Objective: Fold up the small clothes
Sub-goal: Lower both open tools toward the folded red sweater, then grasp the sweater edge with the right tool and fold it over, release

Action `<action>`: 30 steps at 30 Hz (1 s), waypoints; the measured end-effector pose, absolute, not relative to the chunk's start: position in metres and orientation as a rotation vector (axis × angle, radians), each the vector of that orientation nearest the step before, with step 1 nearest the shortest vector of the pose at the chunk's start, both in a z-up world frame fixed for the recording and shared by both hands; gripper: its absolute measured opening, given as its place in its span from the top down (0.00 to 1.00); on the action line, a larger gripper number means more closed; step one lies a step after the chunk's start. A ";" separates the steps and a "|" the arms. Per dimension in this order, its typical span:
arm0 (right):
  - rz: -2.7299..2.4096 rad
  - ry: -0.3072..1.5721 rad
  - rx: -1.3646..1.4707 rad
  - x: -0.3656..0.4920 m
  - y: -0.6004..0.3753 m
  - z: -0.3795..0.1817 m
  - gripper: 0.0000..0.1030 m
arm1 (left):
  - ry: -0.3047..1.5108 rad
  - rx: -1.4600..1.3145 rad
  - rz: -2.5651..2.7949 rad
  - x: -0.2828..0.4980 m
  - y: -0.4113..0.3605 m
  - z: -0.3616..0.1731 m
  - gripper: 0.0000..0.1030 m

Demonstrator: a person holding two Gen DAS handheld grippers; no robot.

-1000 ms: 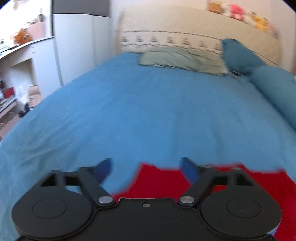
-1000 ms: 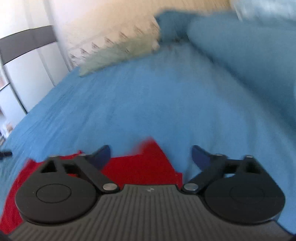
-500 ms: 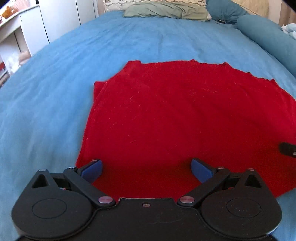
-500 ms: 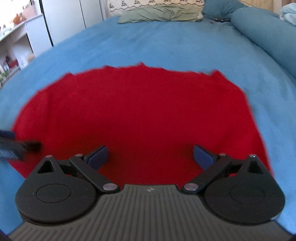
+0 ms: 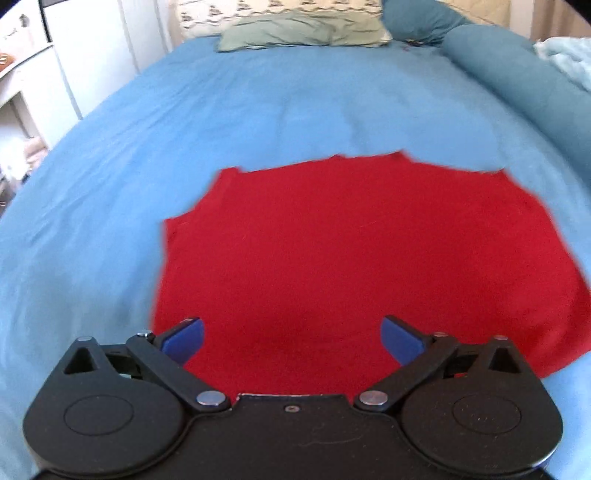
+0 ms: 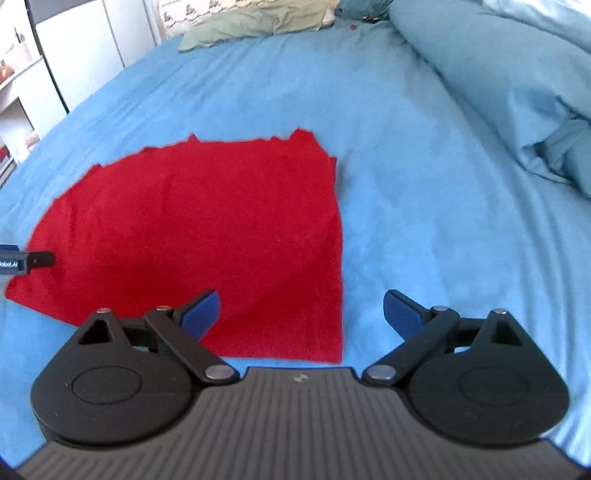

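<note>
red garment [image 5: 362, 258] | flat on blue bedsheet [image 5: 295, 110] | both hand-held grippers spread, empty

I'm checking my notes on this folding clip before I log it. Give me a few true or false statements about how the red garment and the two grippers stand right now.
1. The red garment lies spread on the blue bedsheet. True.
2. The left gripper is clamped on the garment. False: its jaws stand wide apart, holding nothing.
3. The right gripper has open jaws. True.
4. The garment lies on top of the green pillow. False: the pillow is far off at the head of the bed, apart from it.
5. The garment's right edge passes between the right gripper's jaws in the right wrist view. True.
</note>
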State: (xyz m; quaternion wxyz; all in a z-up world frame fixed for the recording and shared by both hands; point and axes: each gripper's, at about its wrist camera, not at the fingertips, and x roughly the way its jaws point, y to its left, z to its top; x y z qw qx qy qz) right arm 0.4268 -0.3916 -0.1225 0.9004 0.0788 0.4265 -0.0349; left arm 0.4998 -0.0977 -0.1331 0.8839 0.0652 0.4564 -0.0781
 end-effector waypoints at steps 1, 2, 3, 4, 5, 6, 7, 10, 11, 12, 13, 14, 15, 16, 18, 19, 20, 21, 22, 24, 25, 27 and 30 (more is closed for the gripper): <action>-0.075 0.895 0.175 0.429 -0.393 -0.125 0.00 | 0.960 0.129 -0.180 0.502 -0.107 -0.130 0.00; -0.078 0.909 0.184 0.432 -0.394 -0.129 0.00 | 0.976 0.126 -0.191 0.503 -0.116 -0.129 0.00; -0.084 0.925 0.195 0.431 -0.395 -0.134 0.00 | 0.998 0.129 -0.194 0.506 -0.126 -0.132 0.00; -0.087 0.941 0.212 0.435 -0.397 -0.140 0.00 | 1.013 0.133 -0.199 0.509 -0.134 -0.135 0.00; -0.083 0.948 0.232 0.431 -0.399 -0.143 0.00 | 1.020 0.138 -0.204 0.512 -0.142 -0.139 0.00; -0.074 0.951 0.251 0.432 -0.401 -0.149 0.00 | 1.026 0.145 -0.206 0.515 -0.148 -0.143 0.00; -0.069 0.953 0.263 0.433 -0.402 -0.155 0.00 | 1.035 0.157 -0.208 0.519 -0.153 -0.150 0.00; -0.061 0.957 0.294 0.440 -0.406 -0.172 0.03 | 1.044 0.179 -0.201 0.528 -0.167 -0.165 0.00; -0.060 0.953 0.305 0.441 -0.408 -0.176 0.04 | 1.047 0.181 -0.191 0.530 -0.170 -0.170 0.00; -0.060 0.944 0.313 0.442 -0.409 -0.179 0.05 | 1.051 0.180 -0.184 0.530 -0.170 -0.174 0.00; -0.061 0.930 0.320 0.442 -0.409 -0.181 0.06 | 1.055 0.176 -0.177 0.533 -0.171 -0.177 0.00; -0.058 0.915 0.325 0.442 -0.410 -0.182 0.06 | 1.061 0.168 -0.169 0.533 -0.169 -0.181 0.00; -0.057 0.906 0.328 0.443 -0.410 -0.182 0.10 | 1.065 0.153 -0.160 0.535 -0.168 -0.183 0.00; -0.057 0.901 0.326 0.443 -0.410 -0.182 0.14 | 1.065 0.138 -0.150 0.536 -0.166 -0.183 0.00; -0.053 0.889 0.330 0.442 -0.410 -0.183 0.18 | 1.050 0.125 -0.113 0.536 -0.160 -0.179 0.00; -0.052 0.885 0.335 0.442 -0.410 -0.183 0.20 | 1.043 0.126 -0.100 0.536 -0.157 -0.177 0.00; -0.052 0.879 0.345 0.442 -0.410 -0.183 0.21 | 1.041 0.123 -0.090 0.536 -0.154 -0.176 0.00; -0.049 0.874 0.356 0.442 -0.410 -0.183 0.21 | 1.047 0.115 -0.085 0.537 -0.150 -0.176 0.00; -0.048 0.869 0.366 0.442 -0.410 -0.184 0.21 | 1.059 0.111 -0.080 0.539 -0.146 -0.178 0.00; -0.044 0.863 0.369 0.446 -0.409 -0.185 0.21 | 1.086 0.106 -0.073 0.545 -0.141 -0.185 0.00; -0.045 0.863 0.361 0.449 -0.407 -0.186 0.21 | 1.095 0.096 -0.080 0.547 -0.139 -0.187 0.00; -0.048 0.855 0.354 0.456 -0.405 -0.188 0.21 | 1.106 0.094 -0.084 0.552 -0.141 -0.190 0.00; -0.061 0.853 0.354 0.464 -0.403 -0.188 0.36 | 1.117 0.103 -0.082 0.554 -0.143 -0.192 0.00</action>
